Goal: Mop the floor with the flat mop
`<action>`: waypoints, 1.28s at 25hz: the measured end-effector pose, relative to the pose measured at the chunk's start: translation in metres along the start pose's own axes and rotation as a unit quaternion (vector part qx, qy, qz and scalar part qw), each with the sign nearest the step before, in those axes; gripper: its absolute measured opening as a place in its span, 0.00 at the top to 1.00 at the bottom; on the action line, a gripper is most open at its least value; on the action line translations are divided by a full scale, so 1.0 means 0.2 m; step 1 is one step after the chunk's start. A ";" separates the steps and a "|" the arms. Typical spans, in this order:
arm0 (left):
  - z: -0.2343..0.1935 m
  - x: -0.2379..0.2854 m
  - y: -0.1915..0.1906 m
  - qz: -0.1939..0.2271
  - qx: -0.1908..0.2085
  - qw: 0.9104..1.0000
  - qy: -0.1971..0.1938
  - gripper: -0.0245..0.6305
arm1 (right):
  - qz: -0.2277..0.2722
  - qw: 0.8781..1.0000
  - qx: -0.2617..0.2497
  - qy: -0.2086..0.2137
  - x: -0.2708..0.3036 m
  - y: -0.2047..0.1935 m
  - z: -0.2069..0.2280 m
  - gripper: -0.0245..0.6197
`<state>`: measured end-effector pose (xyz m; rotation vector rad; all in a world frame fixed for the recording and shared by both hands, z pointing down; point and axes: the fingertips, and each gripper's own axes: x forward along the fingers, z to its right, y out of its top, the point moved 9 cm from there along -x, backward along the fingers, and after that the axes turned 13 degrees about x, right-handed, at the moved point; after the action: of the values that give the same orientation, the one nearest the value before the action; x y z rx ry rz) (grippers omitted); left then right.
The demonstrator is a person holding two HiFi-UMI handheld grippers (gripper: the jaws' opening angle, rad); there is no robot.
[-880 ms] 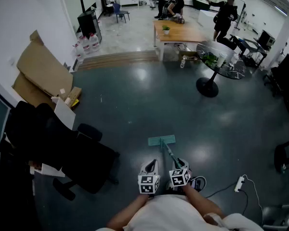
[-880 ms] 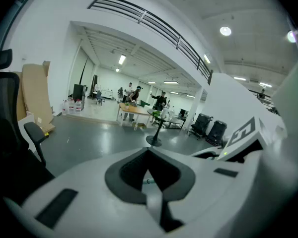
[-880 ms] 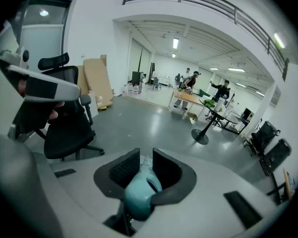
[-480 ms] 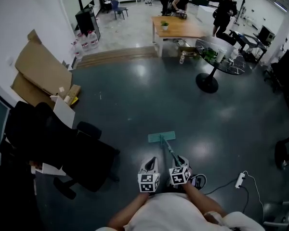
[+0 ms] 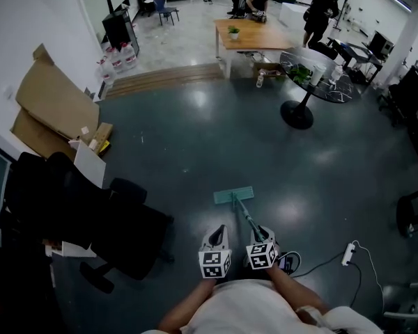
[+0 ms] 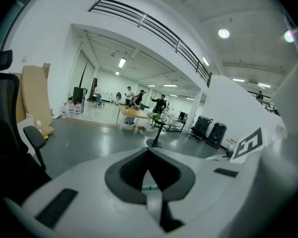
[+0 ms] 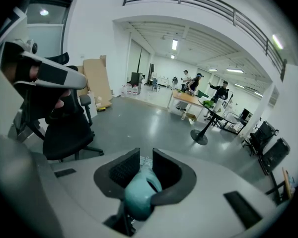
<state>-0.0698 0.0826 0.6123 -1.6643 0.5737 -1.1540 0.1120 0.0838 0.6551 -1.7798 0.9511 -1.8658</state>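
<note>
The flat mop's teal head (image 5: 233, 196) lies on the dark grey floor just ahead of me. Its handle (image 5: 245, 218) slants back to my right gripper (image 5: 256, 235). In the right gripper view that gripper (image 7: 140, 163) is shut on the handle's teal grip (image 7: 139, 192), which fills the space between the black pads. My left gripper (image 5: 218, 235) is held close beside the right one, to its left and off the handle. In the left gripper view its jaws (image 6: 148, 155) meet with nothing between them. A short piece of the handle (image 6: 150, 187) shows below them.
A black office chair (image 5: 118, 228) stands close on my left, with cardboard sheets (image 5: 45, 106) against the wall behind it. A white power strip (image 5: 347, 254) and its cable lie on the floor at my right. Ahead are a round black table (image 5: 303, 89), a wooden table (image 5: 254, 35) and people (image 5: 320, 9).
The mop head has slid a little farther from me across the floor. Both grippers keep the same pose and hold.
</note>
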 end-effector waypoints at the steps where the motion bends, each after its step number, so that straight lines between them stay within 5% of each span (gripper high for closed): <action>1: -0.01 0.00 0.00 0.003 0.000 1.000 -0.002 0.95 | 0.000 1.000 0.001 -0.001 0.00 0.00 -0.01 0.83; 11: -0.16 0.11 0.07 0.009 -0.004 1.000 -0.004 0.95 | 0.020 1.000 0.003 -0.005 0.17 0.05 -0.01 0.83; 25: -0.03 0.12 0.07 -0.028 -0.028 0.999 0.020 0.95 | 0.051 0.998 -0.041 0.005 1.05 0.61 0.17 0.83; 32: -0.02 0.12 0.07 -0.018 -0.019 0.999 0.021 0.95 | 0.026 0.999 -0.046 0.010 0.90 0.57 0.18 0.83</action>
<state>-0.0604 0.0552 0.6097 -1.6915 0.5976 -1.2133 0.1067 -0.1282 0.7023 -1.7745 1.0959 -1.8381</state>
